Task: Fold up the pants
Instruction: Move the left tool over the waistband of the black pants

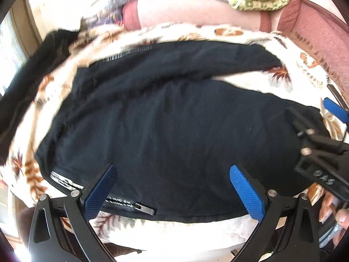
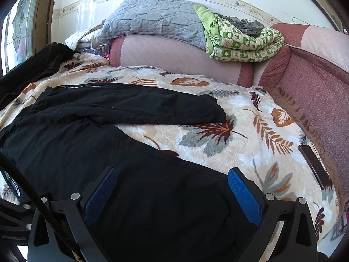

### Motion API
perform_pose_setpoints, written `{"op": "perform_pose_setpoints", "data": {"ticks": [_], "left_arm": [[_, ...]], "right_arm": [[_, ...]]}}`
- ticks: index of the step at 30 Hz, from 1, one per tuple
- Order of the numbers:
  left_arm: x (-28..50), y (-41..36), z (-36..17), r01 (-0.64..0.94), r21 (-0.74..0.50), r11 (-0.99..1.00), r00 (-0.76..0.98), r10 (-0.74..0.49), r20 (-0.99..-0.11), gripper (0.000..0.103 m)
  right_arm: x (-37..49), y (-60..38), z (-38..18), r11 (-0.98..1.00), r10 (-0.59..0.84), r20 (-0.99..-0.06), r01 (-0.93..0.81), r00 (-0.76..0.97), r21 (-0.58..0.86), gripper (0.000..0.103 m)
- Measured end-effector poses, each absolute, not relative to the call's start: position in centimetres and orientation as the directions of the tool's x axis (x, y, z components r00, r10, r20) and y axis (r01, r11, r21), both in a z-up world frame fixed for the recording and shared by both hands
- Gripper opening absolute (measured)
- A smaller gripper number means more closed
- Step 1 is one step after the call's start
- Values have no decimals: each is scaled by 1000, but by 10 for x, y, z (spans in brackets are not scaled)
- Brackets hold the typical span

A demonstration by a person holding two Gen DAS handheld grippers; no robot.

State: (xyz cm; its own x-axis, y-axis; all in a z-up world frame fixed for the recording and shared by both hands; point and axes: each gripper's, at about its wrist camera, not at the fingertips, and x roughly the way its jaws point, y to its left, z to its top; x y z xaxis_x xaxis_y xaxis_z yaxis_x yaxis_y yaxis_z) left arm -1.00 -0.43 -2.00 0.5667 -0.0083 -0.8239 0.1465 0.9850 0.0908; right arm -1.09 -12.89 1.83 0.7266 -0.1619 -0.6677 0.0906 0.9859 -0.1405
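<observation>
Black pants (image 1: 170, 131) lie flat, legs spread in a V; the near leg runs under and between both pairs of blue fingers (image 1: 246, 192), a zip pocket (image 1: 130, 205) beside the left-hand pair.

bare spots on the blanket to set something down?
Free: leaf-print blanket between the pants' two legs and on toward the dark flat object at the sofa arm. Thin strip at the near edge. Crowded: left side, with pants and another dark garment.
</observation>
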Motion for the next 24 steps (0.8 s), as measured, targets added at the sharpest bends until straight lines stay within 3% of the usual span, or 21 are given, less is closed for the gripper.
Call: {"op": "perform_pose_setpoints", "data": {"ticks": [24], "left_arm": [[-18,-19,-18,238,-30,971,467,-141,-873,103]], "right_arm": [[-10,-128,14,985,-163,-679,82,716,-150,103]]}}
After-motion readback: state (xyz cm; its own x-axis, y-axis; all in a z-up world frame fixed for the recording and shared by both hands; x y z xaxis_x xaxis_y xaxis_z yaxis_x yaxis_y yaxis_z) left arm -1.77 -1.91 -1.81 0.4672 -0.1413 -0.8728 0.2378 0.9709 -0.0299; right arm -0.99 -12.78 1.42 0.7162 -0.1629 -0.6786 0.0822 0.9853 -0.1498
